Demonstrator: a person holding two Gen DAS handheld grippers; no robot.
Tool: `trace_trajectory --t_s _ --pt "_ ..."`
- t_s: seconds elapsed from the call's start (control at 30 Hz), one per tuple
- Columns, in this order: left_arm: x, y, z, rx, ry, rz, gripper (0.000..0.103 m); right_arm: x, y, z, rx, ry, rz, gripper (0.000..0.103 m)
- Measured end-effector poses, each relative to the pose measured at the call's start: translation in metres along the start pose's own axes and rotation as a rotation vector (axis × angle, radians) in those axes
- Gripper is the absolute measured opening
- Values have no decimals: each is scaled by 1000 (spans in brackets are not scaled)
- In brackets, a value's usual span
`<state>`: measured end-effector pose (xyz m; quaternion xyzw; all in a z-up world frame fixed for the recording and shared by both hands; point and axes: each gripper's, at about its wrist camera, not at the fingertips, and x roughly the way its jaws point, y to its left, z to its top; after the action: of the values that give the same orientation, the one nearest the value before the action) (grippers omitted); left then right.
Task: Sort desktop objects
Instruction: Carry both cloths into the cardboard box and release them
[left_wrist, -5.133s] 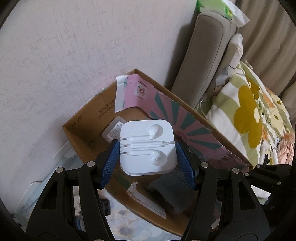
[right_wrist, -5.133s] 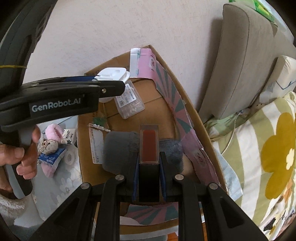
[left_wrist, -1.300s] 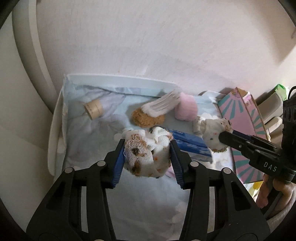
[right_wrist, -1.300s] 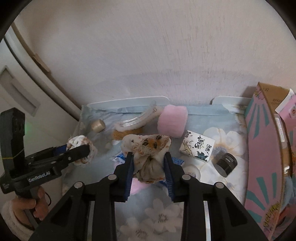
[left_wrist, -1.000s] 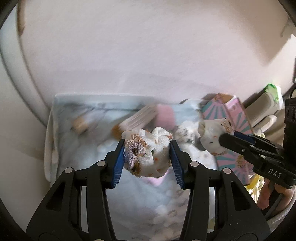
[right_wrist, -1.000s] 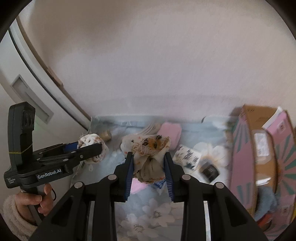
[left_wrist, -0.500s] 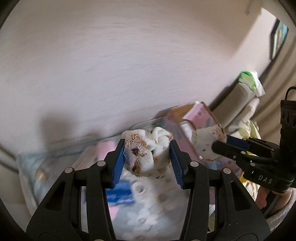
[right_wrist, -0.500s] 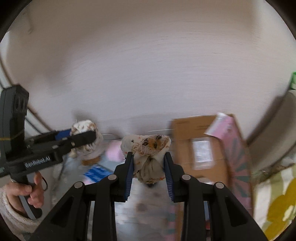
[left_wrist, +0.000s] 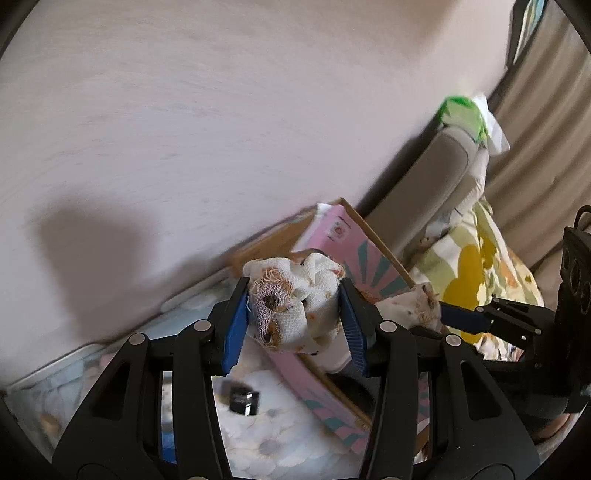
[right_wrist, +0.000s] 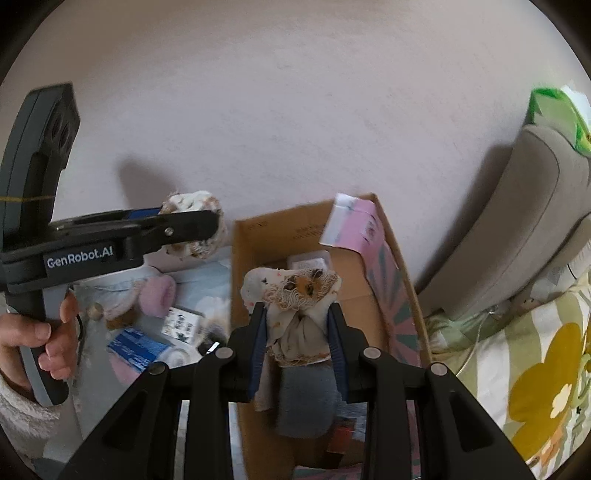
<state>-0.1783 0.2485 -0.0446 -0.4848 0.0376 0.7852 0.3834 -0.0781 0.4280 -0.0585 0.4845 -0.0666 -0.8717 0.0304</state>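
Cloth bundles: two, both frayed white rags with orange and brown spots; one (left_wrist: 295, 314) is pinched in the left tool (left_wrist: 293, 325), the other (right_wrist: 295, 317) in the right tool (right_wrist: 297, 347), each carried in the air.
Right bundle and box: it hangs over the open cardboard box (right_wrist: 251, 266), just inside the box's left wall, its loose tail trailing down toward a grey felt piece (right_wrist: 304, 402) on the box floor.
Left bundle and box: it sits to the left of the box, over the tabletop (right_wrist: 207, 273), so the box lies to its right.
Nearer tool: the right one; judging from this, it only needs to drop and let go, while the left must travel sideways first.
Tool state: both narrowed onto their rags, blue pads pressing the cloth from either side.
Box count: one, with pink patterned flaps and a clear plastic case (right_wrist: 310, 263) at the far end.
Tabletop leftovers: one pink puff (right_wrist: 157, 295), one blue packet (right_wrist: 138, 349), one small printed carton (right_wrist: 181, 323); other bits are too blurred to count.
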Motion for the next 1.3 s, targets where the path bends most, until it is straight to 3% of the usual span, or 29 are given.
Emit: trace_trajectory --t_s 0.57,0.63,0.67,0.7,0.77,1.3 --pt "73 -34 5 75 117 23 43 37 -37 -20 63 100 30 32" --pt "73 -36 5 73 113 23 47 39 -36 -21 58 111 15 42" --pt "71 -36 6 71 105 26 59 41 -35 -21 48 119 -4 47" --pt "70 -37 7 66 103 34 81 42 -33 -21 36 127 -20 57" --pt "67 -37 9 51 97 58 102 45 -31 -23 18 154 -50 74" --pt "-5 -12 -16 -1 16 116 103 -4 5 -18 -23 25 -64 76"
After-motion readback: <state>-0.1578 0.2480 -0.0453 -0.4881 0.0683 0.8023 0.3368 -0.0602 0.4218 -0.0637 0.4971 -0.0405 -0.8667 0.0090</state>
